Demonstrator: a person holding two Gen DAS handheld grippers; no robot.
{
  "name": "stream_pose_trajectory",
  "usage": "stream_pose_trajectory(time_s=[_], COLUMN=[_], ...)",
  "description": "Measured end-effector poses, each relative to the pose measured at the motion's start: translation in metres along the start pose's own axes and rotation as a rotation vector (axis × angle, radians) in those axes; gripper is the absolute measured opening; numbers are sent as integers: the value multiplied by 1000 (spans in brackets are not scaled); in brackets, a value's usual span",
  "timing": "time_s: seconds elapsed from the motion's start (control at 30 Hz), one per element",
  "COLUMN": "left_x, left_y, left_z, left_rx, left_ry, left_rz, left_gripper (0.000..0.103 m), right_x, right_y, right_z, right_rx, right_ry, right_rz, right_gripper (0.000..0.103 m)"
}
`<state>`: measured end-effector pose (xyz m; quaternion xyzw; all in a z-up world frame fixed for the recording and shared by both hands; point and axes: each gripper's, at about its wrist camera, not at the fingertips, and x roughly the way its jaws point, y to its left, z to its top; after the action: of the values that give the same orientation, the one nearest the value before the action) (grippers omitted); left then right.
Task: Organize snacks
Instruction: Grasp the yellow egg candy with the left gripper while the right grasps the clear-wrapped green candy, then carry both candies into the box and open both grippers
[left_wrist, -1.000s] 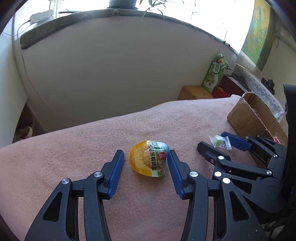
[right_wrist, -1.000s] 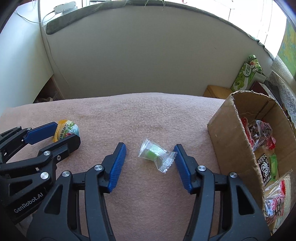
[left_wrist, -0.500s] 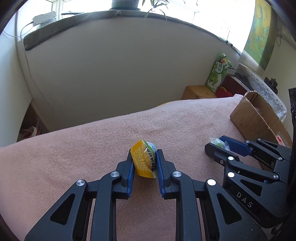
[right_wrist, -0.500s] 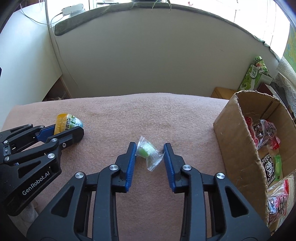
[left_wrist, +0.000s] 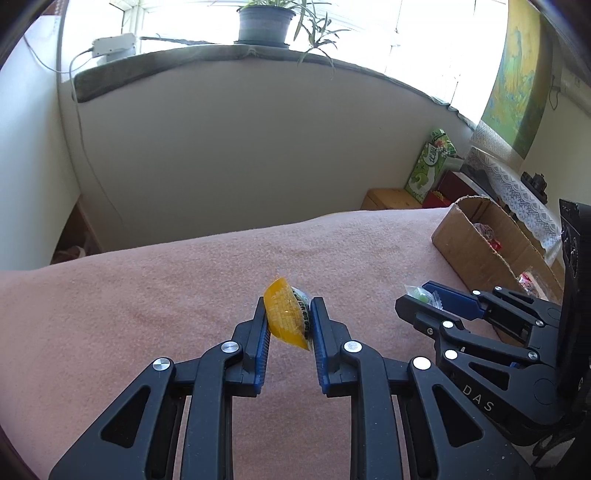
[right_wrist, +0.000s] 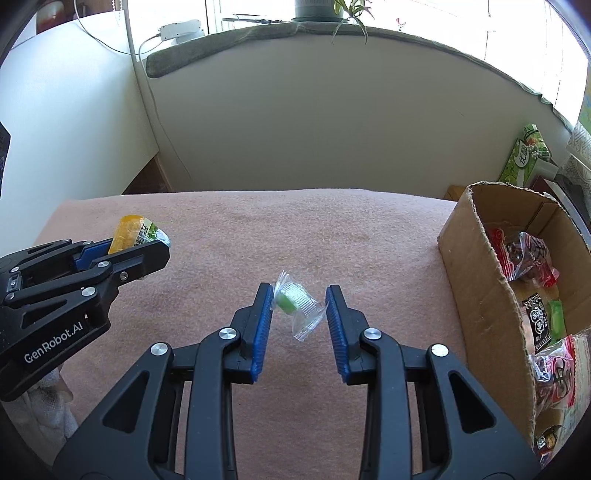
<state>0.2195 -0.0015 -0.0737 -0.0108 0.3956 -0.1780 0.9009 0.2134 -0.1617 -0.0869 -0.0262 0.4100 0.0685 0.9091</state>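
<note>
The left tool is clamped narrow on the yellow packet, its blue pads pressing both sides of the wrapper. The packet sits tilted between the tips, its upper end poking out past them, over the pink blanket that covers the desk. In the right wrist view the same tool comes in from the left edge with the packet at its tip.

The right tool is closed partway on the clear-wrapped green candy. The green piece lies against the tool's left pad, and the crinkled wrapper reaches across to the right pad. The candy hangs between the tips above the blanket. From the left wrist view this tool lies to the right of the left tool, the candy showing at its tips.

To the right of the right tool stands an open cardboard box, close beside it, with several wrapped snacks inside. The box is also in the left wrist view, beyond the right tool.
</note>
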Motion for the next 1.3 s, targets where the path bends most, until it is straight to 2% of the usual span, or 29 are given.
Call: stream_pose_trajectory(time_s=[0.3, 0.47, 0.6, 0.93, 1.17, 1.3], left_x=[-41, -57, -65, -58, -39, -28], left_y=[-28, -57, -76, -143, -192, -211], left_z=[-15, -19, -19, -12, -2, 4], left_rx=[3, 50, 60, 118, 159, 168], left_ry=[-57, -86, -98, -101, -90, -77], left_rz=[-12, -11, -46, -142, -202, -224], left_gripper=[19, 19, 19, 18, 18, 18], right_x=[-42, -71, -95, -131, -140, -137], right_y=[-2, -6, -19, -78, -134, -166], right_z=[-10, -15, -17, -12, 0, 6], right_rx=[-12, -26, -22, 5, 39, 75], right_ry=[-51, -93, -125, -170, -180, -166], right_rz=[45, 60, 63, 22, -38, -45], right_gripper=[31, 31, 31, 31, 31, 31])
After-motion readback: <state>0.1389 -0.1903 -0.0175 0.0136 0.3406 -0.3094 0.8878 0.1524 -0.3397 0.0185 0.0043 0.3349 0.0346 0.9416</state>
